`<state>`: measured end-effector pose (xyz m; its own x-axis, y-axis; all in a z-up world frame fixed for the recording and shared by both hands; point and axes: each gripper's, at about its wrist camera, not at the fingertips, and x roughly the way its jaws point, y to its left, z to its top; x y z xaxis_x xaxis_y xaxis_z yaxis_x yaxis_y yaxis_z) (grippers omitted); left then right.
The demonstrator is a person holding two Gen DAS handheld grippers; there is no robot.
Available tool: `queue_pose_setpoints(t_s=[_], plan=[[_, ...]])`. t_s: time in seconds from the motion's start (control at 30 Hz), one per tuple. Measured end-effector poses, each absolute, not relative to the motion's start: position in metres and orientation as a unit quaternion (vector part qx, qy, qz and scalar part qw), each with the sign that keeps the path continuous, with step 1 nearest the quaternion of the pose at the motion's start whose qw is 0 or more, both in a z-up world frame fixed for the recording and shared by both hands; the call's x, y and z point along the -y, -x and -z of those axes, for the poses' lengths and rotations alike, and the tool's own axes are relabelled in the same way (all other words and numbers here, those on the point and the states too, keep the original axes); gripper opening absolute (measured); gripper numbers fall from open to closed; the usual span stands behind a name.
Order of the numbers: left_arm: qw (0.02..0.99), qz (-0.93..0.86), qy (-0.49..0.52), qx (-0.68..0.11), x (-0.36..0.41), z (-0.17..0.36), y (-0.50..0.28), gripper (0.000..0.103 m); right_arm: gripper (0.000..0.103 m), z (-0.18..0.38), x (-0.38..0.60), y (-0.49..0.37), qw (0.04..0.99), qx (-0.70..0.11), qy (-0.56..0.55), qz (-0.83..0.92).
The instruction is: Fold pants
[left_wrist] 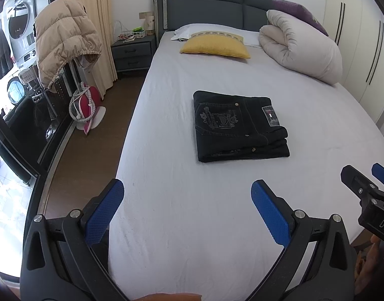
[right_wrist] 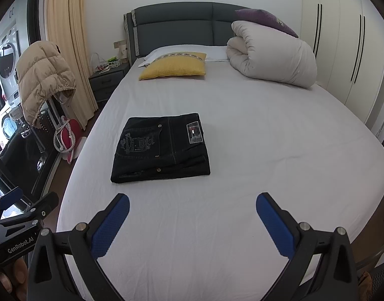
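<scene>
Black jeans (left_wrist: 238,125) (right_wrist: 161,148) lie folded into a compact rectangle on the white bed sheet (left_wrist: 192,213) (right_wrist: 267,150), back pocket embroidery and waist patch facing up. My left gripper (left_wrist: 188,188) hangs open above the near part of the bed, well short of the jeans, nothing between its blue pads. My right gripper (right_wrist: 193,202) is also open and empty, hovering near the foot of the bed, with the jeans ahead and to its left. The right gripper (left_wrist: 367,188) shows at the right edge of the left wrist view; the left gripper (right_wrist: 18,210) shows at the lower left of the right wrist view.
A yellow pillow (left_wrist: 215,46) (right_wrist: 174,69) and a rolled white duvet (left_wrist: 302,45) (right_wrist: 272,57) lie near the grey headboard (left_wrist: 212,5). A nightstand (left_wrist: 132,52), a puffer jacket (left_wrist: 63,40) on a rack and a red iron (left_wrist: 85,105) stand left of the bed. White wardrobes (right_wrist: 342,50) line the right side.
</scene>
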<state>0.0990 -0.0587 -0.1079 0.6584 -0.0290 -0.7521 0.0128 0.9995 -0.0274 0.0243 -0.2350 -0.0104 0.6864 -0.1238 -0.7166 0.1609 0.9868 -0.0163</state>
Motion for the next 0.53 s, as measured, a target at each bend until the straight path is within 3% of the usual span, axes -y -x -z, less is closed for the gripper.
queue_pose_setpoints(t_s=[0.53], plan=[[0.909,0.017,0.012,-0.416,0.0569,0.1108,-0.1045,0.103,0.103,0.0143,0.2388,-0.0276,0.915,-0.395,-0.024,0.074]])
